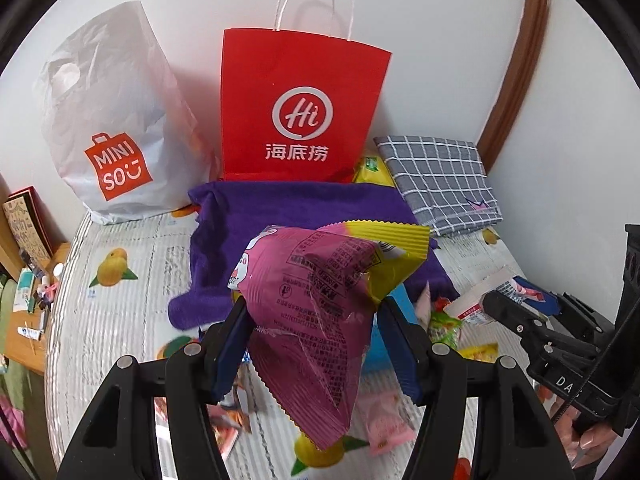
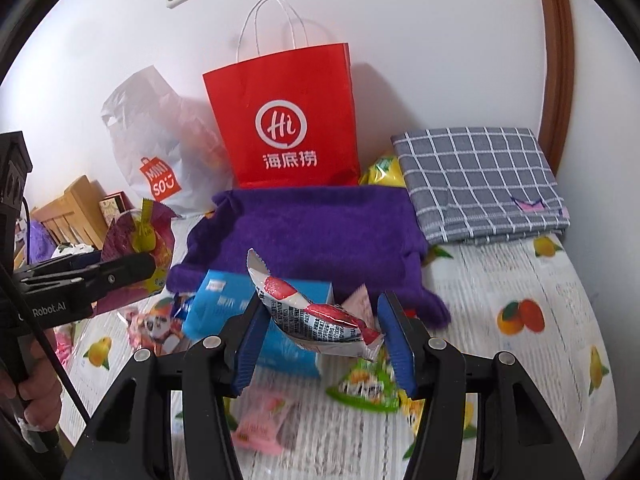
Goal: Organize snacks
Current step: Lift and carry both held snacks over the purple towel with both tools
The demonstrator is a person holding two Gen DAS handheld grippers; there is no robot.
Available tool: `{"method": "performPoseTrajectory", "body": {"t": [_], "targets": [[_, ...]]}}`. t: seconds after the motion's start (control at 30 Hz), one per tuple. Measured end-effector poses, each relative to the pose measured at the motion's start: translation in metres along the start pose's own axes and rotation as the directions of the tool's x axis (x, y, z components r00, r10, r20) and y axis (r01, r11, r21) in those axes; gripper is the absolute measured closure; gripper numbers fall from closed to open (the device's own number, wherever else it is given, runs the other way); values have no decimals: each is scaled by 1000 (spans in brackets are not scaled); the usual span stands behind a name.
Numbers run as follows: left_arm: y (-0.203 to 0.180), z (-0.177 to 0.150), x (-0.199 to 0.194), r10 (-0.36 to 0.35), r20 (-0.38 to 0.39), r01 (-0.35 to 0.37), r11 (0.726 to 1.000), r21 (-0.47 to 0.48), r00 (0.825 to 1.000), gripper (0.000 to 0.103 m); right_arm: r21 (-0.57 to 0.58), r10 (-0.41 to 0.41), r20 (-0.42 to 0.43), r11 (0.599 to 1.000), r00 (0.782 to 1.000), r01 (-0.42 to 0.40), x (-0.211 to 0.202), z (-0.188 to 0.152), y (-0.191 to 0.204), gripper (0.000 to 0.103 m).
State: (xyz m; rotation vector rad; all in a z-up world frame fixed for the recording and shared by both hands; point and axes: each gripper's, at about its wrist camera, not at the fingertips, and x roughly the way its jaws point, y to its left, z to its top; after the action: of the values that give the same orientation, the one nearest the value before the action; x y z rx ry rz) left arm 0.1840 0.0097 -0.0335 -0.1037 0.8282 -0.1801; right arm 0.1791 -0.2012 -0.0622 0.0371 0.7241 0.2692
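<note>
My left gripper (image 1: 312,340) is shut on a crinkled pink and yellow snack bag (image 1: 320,292), lifted above the table. From the right wrist view, that bag (image 2: 136,236) and the left gripper (image 2: 148,264) show at the left. My right gripper (image 2: 320,336) is shut on a small white and red snack packet (image 2: 316,316), held tilted between the blue pads. In the left wrist view the right gripper (image 1: 486,300) and its packet (image 1: 472,304) sit at the right. A red paper bag (image 1: 300,108) (image 2: 284,120) stands upright against the wall behind both.
A white plastic shopping bag (image 1: 112,120) stands left of the red one. In front lie a purple towel (image 2: 320,232), a grey checked cloth (image 2: 480,176) and a blue box (image 2: 224,308). Several loose snacks, such as a green packet (image 2: 364,384), litter the fruit-print table cover (image 2: 520,280).
</note>
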Motion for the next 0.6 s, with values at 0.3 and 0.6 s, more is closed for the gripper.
{"method": "performPoseTrajectory", "body": {"t": [0.3,0.6], "targets": [[14,28,27,28,-19,-28,1000,-5,999,42,8,-14,-7,1000,1000,14,38,30,-11,48],[30,48,59,54,-47,-55,998,-3,997,42,4,-32,-22,999,999,32,79,55,-21,48]]}}
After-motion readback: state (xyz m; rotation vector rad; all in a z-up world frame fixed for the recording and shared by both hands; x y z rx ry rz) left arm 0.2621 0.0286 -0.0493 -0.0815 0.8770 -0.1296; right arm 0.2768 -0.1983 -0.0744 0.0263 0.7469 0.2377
